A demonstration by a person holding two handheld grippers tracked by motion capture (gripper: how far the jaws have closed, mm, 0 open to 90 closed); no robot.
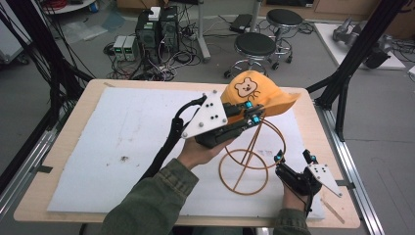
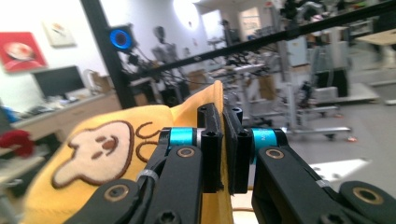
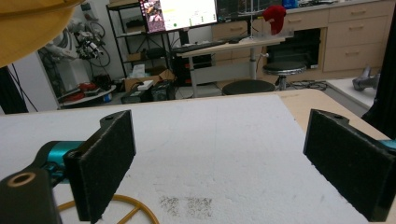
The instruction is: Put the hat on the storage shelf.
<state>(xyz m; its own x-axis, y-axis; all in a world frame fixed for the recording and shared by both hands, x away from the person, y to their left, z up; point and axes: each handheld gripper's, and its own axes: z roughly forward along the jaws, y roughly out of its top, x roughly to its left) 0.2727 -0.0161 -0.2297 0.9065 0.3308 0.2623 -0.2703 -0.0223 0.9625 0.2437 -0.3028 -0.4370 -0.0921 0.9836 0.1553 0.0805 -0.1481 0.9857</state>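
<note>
Left gripper (image 1: 250, 113) pinching orange cap (image 1: 259, 93) over wire stand (image 1: 249, 156), toward the desk's far right.
We judge hanging is in hand; next we lower the cap onto the stand's top. Right gripper (image 1: 293, 156) spread, near-right corner.

You see a white foam sheet (image 1: 122, 147) on top of a wooden table (image 1: 315, 127). The sheet has a small dark smudge (image 1: 124, 158) on it. Behind the table, two round black stools (image 1: 255, 45) stand on the grey floor. Left of them, some computer boxes (image 1: 156, 29) sit in a mess of wires. From the right gripper view, you see a lit screen (image 3: 180, 13) far back, and a red thing (image 3: 274, 17) on a desk.
</note>
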